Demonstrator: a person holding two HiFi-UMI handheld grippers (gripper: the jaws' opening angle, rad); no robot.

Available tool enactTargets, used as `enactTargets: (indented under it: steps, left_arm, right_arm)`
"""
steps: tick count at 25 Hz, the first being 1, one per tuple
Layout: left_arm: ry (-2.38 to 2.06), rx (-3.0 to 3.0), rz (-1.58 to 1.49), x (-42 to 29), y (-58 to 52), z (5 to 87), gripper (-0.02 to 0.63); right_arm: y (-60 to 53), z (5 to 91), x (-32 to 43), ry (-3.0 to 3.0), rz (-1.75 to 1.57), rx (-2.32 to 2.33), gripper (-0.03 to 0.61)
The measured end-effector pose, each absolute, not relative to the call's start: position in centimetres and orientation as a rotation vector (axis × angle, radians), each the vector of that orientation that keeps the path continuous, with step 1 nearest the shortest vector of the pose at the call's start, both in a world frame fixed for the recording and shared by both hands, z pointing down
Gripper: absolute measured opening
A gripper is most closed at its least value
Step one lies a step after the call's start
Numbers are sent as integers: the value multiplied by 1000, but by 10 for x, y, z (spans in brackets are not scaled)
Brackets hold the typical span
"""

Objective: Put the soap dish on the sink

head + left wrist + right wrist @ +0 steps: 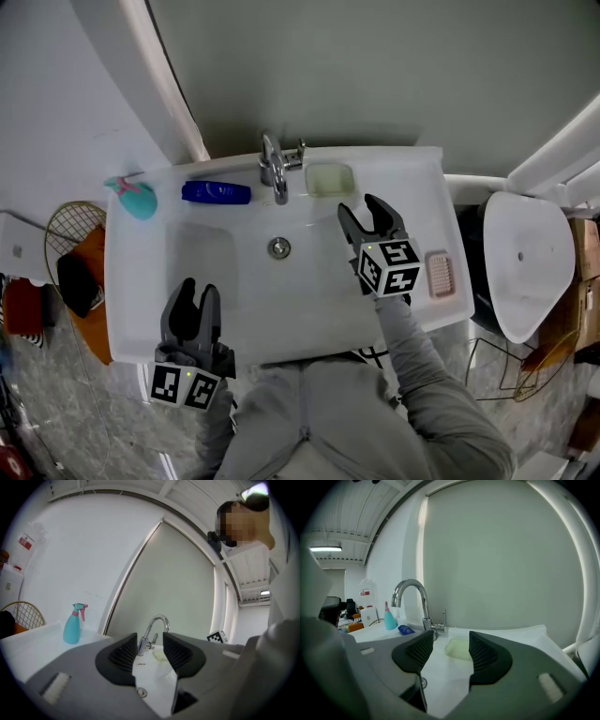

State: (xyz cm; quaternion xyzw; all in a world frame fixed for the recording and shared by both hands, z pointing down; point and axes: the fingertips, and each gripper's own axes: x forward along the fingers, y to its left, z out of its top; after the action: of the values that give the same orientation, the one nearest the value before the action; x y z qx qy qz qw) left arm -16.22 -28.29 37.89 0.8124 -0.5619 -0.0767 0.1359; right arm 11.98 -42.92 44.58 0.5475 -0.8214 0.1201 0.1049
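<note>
A pale green soap dish (330, 179) rests flat on the white sink's (131, 281) back rim, just right of the tap (274, 169). My right gripper (361, 208) hovers open and empty over the basin, a short way in front of the dish and apart from it. In the right gripper view the soap dish (458, 648) shows between the open jaws of the right gripper (450, 641). My left gripper (195, 292) stands open and empty over the sink's near left part. Past the left gripper (149, 644) I see the tap (152, 630) and the soap dish (159, 654).
A blue bottle (216, 192) lies on the back rim left of the tap, a teal spray bottle (138, 199) at the far left corner. A pink ribbed piece (440, 274) sits on the right rim. A white toilet (525, 262) stands right; a wire basket (70, 230) left.
</note>
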Motion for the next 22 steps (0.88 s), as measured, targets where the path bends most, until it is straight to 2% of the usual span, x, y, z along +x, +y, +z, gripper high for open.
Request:
enactTargets:
  steps: [22]
  left_arm:
    - [-1522,2435,-253,-158,-247,376,179]
  right_arm:
    - [-298,408,80,-2501,295,1566,218]
